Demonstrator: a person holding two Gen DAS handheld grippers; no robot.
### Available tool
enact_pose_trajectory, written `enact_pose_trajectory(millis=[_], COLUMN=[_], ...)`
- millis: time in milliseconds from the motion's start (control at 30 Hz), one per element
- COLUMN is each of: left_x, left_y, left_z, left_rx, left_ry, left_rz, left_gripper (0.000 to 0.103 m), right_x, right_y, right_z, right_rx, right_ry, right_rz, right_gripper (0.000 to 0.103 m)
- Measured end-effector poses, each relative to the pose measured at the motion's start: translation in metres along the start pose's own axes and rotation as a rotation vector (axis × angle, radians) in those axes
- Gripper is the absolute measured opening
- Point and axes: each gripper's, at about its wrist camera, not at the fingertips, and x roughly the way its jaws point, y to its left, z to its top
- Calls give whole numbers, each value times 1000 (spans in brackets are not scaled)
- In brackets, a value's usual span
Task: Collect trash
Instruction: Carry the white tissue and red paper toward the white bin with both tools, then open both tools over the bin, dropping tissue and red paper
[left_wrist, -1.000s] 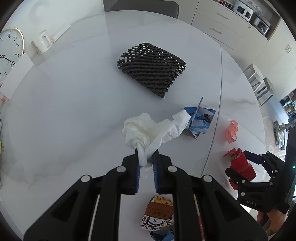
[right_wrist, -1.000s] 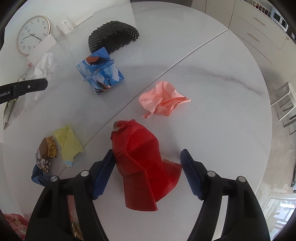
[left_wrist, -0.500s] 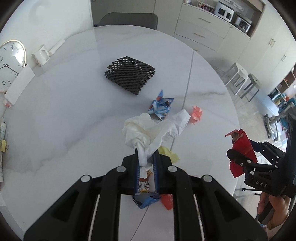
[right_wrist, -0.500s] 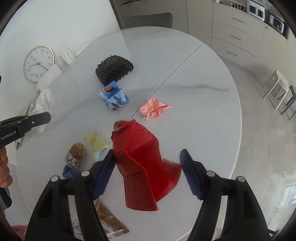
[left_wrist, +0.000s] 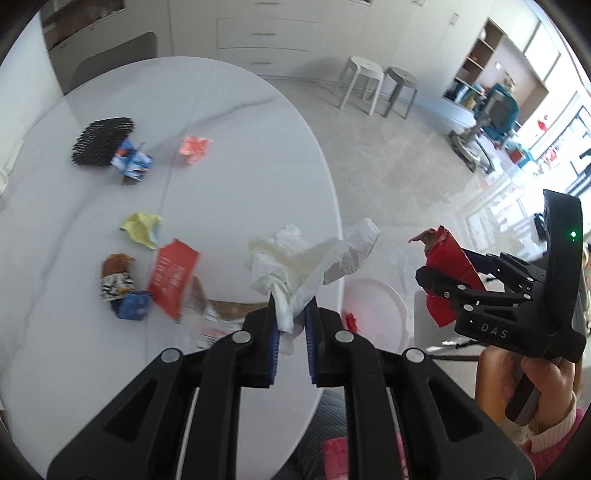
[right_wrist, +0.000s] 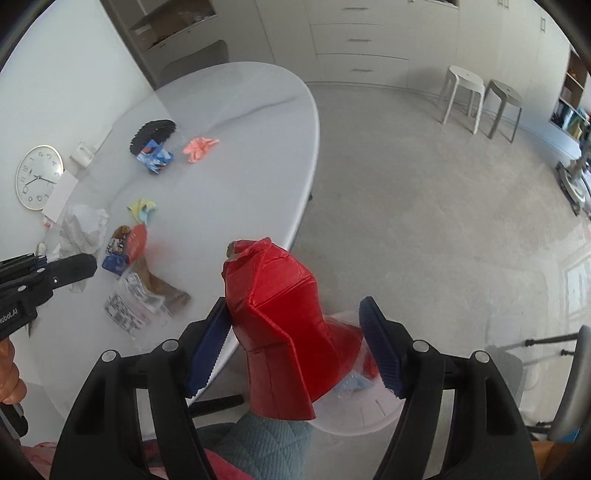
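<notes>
Pinching a crumpled white tissue (left_wrist: 295, 258), the left gripper (left_wrist: 291, 317) is clamped tight, held over the near edge of the white table (left_wrist: 229, 155). The right gripper (right_wrist: 295, 339) stands fairly wide around a red paper carton (right_wrist: 277, 317), held just off that edge; the pad contact is hard to judge. Below sits what may be a clear bin (left_wrist: 380, 306). Wrappers (left_wrist: 122, 288) lie on the table.

pale bin (right_wrist: 354, 413) half hidden behind red wrapper (right_wrist: 273, 314), table litter blurred
</notes>
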Motion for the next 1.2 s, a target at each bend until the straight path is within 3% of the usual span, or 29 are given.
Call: enact_pose_trajectory(millis=[300, 500, 600, 667, 933, 1200], left_x=[83, 141, 154, 153, 125, 56], left_y=[-105, -140, -148, -151, -142, -109], left_z=[-29, -44, -47, -47, -37, -22], left_rx=[144, 102, 77, 64, -16, -107], left_ry=[199, 314, 356, 337, 274, 111], left_rz=[-81, -83, -47, -21, 25, 107], left_gripper=[12, 13, 33, 51, 72, 86], right_x=[-11, -4, 4, 9, 24, 44], right_y=[-69, -110, -122, -126, -131, -115], right_z=[-42, -54, -57, -57, -59, -63], right_rx=[84, 80, 49, 28, -58, -170], right_ry=[19, 63, 87, 104, 145, 184], right_rz=[-48, 0, 18, 30, 73, 96], right_gripper=[72, 72, 72, 72, 72, 77])
